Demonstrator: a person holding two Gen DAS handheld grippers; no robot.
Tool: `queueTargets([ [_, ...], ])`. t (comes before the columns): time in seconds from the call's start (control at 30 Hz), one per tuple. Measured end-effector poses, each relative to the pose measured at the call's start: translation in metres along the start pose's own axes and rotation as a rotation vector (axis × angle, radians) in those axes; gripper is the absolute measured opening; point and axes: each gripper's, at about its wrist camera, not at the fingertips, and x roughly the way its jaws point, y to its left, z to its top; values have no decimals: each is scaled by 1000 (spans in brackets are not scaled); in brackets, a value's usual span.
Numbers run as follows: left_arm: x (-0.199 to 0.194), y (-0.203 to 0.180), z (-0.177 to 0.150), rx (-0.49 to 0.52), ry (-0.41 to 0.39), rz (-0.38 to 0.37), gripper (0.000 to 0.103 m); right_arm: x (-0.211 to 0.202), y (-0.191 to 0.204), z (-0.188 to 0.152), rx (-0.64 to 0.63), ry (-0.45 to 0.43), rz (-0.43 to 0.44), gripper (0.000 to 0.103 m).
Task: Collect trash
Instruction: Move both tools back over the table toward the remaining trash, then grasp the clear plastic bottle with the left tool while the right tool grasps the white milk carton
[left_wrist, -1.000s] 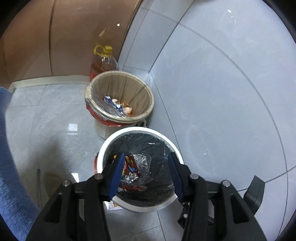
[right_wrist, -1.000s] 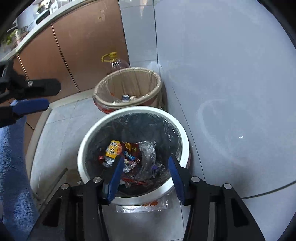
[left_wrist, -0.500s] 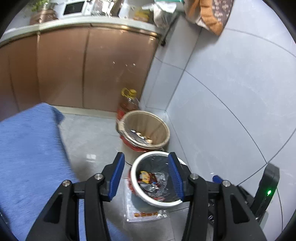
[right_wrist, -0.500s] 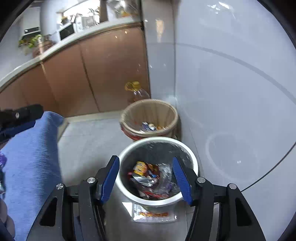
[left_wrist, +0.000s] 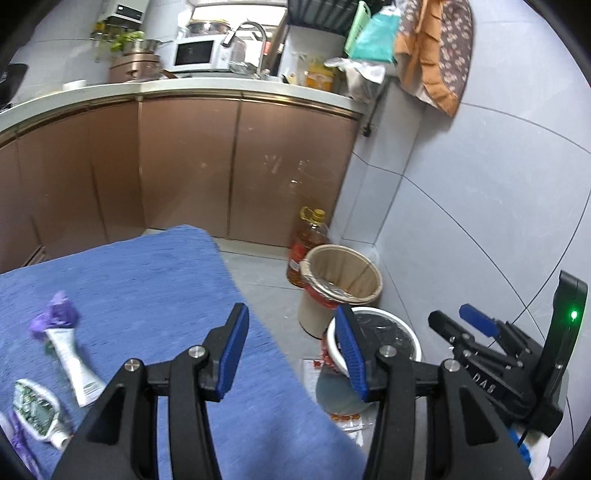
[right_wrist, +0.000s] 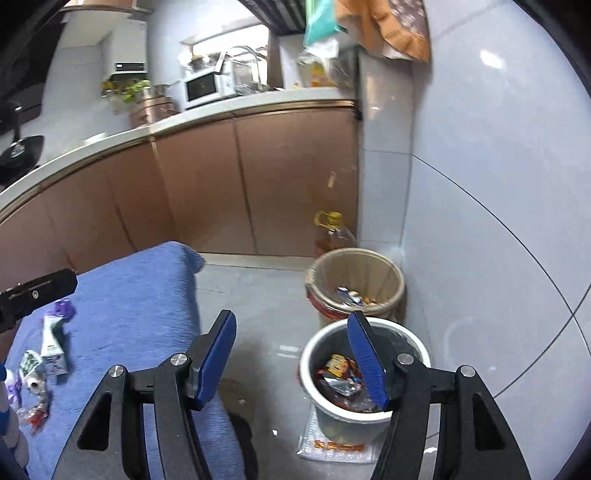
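Note:
A white bin (right_wrist: 314, 373) with a black liner stands on the floor and holds several wrappers (right_wrist: 338, 373); it also shows in the left wrist view (left_wrist: 406, 332). My left gripper (left_wrist: 291, 350) is open and empty, above the right edge of a blue cloth (left_wrist: 147, 295). My right gripper (right_wrist: 291, 360) is open and empty, above the floor left of the bin; it also shows in the left wrist view (left_wrist: 469, 325). Trash lies on the cloth: a white tube (left_wrist: 72, 354), a purple wrapper (left_wrist: 55, 317) and a green-white packet (left_wrist: 35, 408).
A tan bin (right_wrist: 384, 273) with a liner stands behind the white one, against the grey tiled wall. An oil bottle (left_wrist: 310, 240) stands behind it by brown cabinets (left_wrist: 184, 166). A flat wrapper (right_wrist: 332, 448) lies under the white bin.
Both grippers have risen and pulled back from over the white bin. The blue cloth with its trash has come into view on the left.

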Motion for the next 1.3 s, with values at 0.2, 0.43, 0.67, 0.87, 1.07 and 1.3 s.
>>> queueTargets([
  [0.2,-35,26,-20,-3,-16,41,47,-11,32,1,-59,-17,71,61],
  [0.43,-68,57,-53,-31,-26,95,47,-23,62,-1,-108,-30,138,61],
  [0.67,-81,86,-93,-46,-11,144,47,-30,91,-6,-165,-18,186,62],
  [0.87,-83,122,-125,-105,16,170,47,-22,113,-11,-202,8,220,63],
  [1.07,-96,153,-146,-166,-2,185,47,-7,134,-18,-235,52,265,64],
  [1.3,-87,167,-158,-143,41,164,47,14,161,-32,-276,110,320,65],
])
